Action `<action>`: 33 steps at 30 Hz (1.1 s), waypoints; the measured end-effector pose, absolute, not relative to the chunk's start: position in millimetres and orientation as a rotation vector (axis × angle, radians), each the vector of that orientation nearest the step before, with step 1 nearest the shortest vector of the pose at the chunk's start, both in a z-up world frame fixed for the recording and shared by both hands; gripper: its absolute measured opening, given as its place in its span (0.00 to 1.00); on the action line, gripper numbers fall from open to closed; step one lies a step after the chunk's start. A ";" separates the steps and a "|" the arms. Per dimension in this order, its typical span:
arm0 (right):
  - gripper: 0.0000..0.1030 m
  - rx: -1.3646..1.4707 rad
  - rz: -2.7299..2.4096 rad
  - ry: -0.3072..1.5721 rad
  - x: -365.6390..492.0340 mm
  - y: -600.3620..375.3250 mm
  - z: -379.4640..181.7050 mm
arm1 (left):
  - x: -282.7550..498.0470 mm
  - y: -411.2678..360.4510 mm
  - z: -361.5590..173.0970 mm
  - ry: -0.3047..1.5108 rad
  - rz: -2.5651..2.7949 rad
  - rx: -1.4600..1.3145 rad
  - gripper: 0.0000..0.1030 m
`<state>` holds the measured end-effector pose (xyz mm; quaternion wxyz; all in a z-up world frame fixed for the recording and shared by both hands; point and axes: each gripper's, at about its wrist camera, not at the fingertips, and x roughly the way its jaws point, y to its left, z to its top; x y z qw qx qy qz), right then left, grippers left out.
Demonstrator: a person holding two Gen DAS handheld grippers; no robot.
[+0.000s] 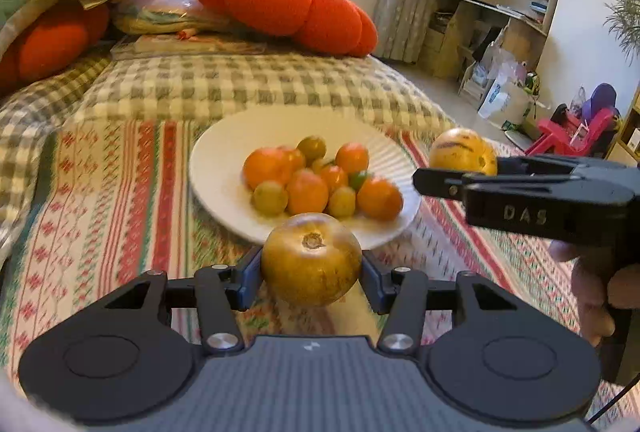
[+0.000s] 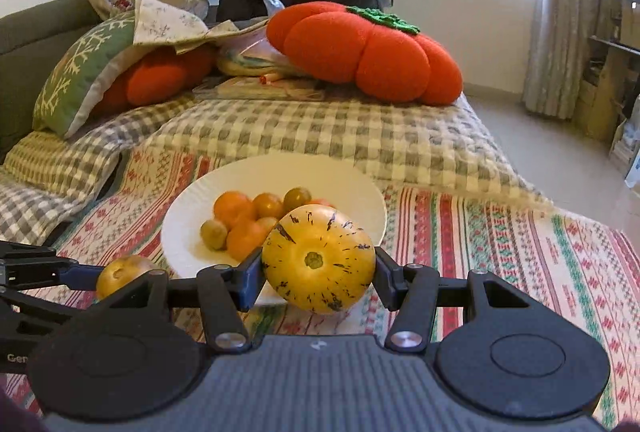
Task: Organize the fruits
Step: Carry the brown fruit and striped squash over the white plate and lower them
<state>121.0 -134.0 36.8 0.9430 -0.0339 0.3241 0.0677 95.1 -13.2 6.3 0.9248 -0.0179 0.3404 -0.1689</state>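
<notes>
My left gripper is shut on a brownish-gold round fruit, stem end facing the camera, held just above the near rim of a white plate. The plate carries several small orange and green fruits. My right gripper is shut on a yellow melon-like fruit with dark streaks, held over the plate and its near rim. In the left wrist view the right gripper comes in from the right with the yellow fruit. In the right wrist view the left gripper holds the brown fruit at lower left.
The plate sits on a striped patterned cloth over a checked blanket. Orange pumpkin cushions and a green pillow lie behind. A hand grips the right tool. Shelves and toys stand on the floor at right.
</notes>
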 end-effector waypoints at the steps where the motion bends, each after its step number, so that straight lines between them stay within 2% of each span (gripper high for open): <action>1: 0.50 -0.067 0.139 0.662 124.7 -135.6 36.5 | 98.4 -16.1 7.2 0.696 -0.350 -0.033 0.35; 13: 0.50 -0.082 0.159 0.693 160.7 -141.4 21.0 | 131.1 -33.0 -1.3 0.707 -0.353 -0.041 0.35; 28: 0.49 -0.002 0.162 0.699 181.2 -151.3 17.8 | 134.7 -33.9 -9.2 0.677 -0.355 -0.068 0.36; 31: 0.50 -0.006 0.157 0.698 181.8 -152.1 17.5 | 132.8 -34.2 -9.0 0.672 -0.361 -0.063 0.39; 33: 0.50 -0.005 0.154 0.696 181.8 -152.6 17.8 | 131.4 -35.3 -7.8 0.659 -0.357 -0.047 0.48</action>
